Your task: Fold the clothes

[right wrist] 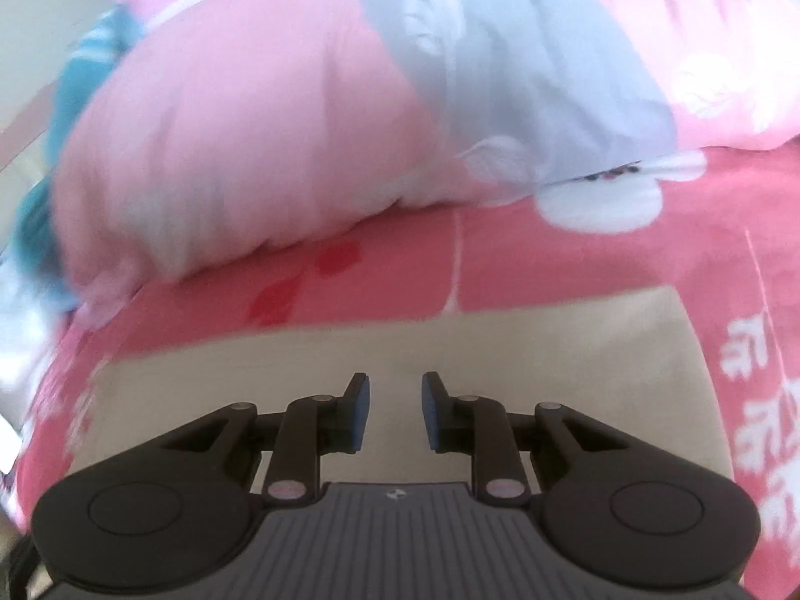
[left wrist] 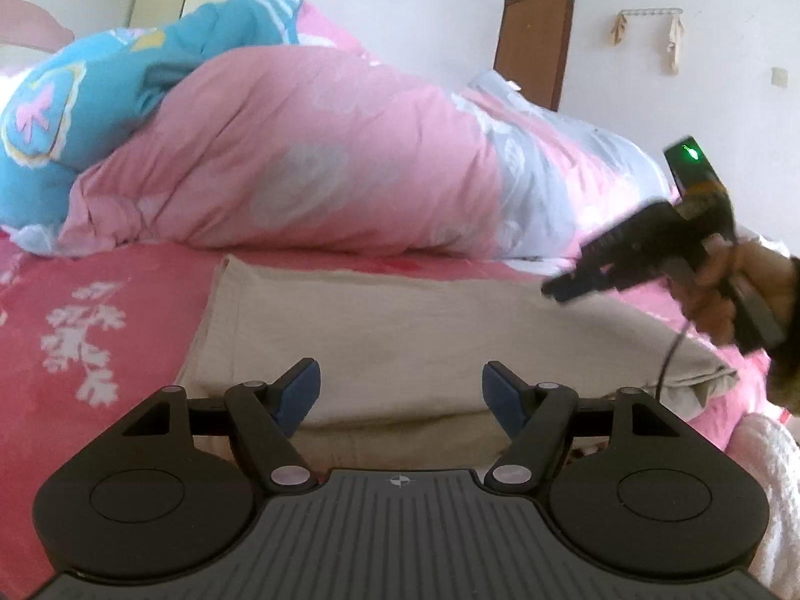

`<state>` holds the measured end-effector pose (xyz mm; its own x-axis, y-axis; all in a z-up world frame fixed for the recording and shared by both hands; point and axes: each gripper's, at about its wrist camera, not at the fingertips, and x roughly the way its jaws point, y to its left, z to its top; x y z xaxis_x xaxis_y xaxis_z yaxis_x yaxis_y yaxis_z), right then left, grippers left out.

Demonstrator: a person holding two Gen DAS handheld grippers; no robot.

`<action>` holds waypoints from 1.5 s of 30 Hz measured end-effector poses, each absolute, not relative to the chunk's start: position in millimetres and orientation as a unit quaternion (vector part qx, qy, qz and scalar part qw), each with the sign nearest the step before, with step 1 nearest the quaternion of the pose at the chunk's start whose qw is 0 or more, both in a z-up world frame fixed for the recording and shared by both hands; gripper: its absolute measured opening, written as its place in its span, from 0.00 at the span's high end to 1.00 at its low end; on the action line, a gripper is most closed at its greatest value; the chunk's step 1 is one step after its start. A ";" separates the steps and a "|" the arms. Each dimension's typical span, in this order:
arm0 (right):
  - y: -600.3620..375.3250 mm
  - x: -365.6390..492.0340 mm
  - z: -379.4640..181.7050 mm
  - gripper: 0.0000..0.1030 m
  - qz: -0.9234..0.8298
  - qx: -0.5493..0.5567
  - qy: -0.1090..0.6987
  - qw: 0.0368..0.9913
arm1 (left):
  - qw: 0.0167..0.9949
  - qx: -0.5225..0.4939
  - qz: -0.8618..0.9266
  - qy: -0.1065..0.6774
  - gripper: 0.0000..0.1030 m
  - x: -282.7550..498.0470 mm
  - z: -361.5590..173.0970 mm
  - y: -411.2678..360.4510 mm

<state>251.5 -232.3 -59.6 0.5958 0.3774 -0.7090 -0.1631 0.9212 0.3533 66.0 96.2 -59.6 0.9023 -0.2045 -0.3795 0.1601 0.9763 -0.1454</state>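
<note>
A beige garment [left wrist: 400, 330] lies flat and folded on the pink bedsheet [left wrist: 75, 310]. My left gripper [left wrist: 400, 390] hovers at its near edge, jaws wide apart and empty. In the left wrist view my right gripper [left wrist: 560, 292] hangs over the garment's right part, held by a hand [left wrist: 720, 295]. In the right wrist view the beige garment [right wrist: 400, 340] fills the area under my right gripper [right wrist: 395, 407], whose jaws stand a little apart with nothing between them.
A bulky pink and grey duvet [left wrist: 310, 150] lies heaped just behind the garment, with a blue quilt [left wrist: 75, 100] at the far left. A brown door [left wrist: 535, 40] is in the back wall. A white fluffy cloth [left wrist: 770, 475] lies at the right edge.
</note>
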 end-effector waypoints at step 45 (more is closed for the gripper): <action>-360.5 147.4 -83.3 0.77 0.231 0.214 0.386 0.867 | 0.946 -0.004 -0.028 0.322 0.25 122.2 -61.2 54.4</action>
<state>147.4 -360.5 -83.3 0.5954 0.5663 -0.5699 -0.2358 0.8013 0.5499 122.2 54.4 -61.2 0.7909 -0.0560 -0.6093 0.0503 0.9984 -0.0264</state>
